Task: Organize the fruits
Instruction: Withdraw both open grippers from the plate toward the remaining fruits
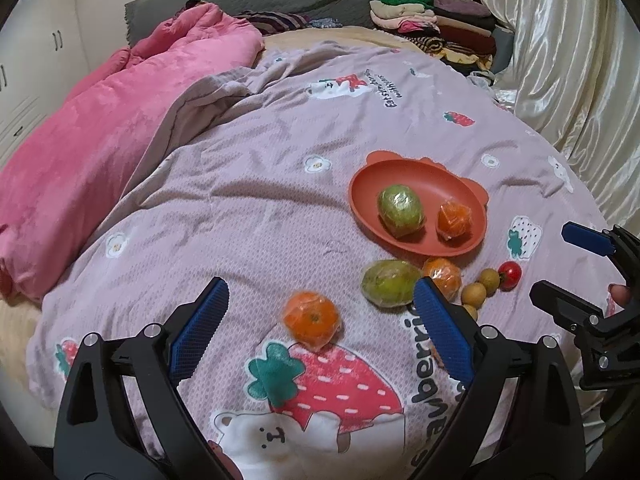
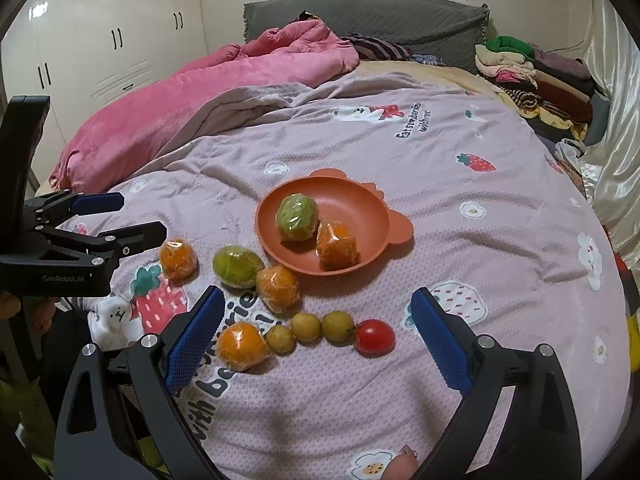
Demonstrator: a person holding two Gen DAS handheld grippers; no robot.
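An orange-red plate [image 1: 400, 168] [image 2: 352, 196] lies on the bed quilt and holds a wrapped green fruit [image 1: 401, 210] [image 2: 297, 217] and a wrapped orange [image 1: 453, 221] [image 2: 337, 245]. In front of it lie another green fruit [image 1: 390, 283] [image 2: 237, 266], three wrapped oranges [image 1: 312, 319] [image 2: 278, 288] [image 2: 241, 345], three small yellow-brown fruits [image 2: 306, 327] and a red tomato [image 1: 509, 275] [image 2: 374, 337]. My left gripper [image 1: 320, 320] is open around one wrapped orange, above the quilt. My right gripper [image 2: 316, 328] is open over the row of small fruits.
A pink blanket [image 1: 120, 140] is bunched at the left of the bed. Folded clothes [image 1: 436, 24] are stacked at the far right by the grey headboard [image 2: 360, 16]. A shiny curtain [image 1: 560, 60] hangs at the right. White wardrobes [image 2: 100, 40] stand at the left.
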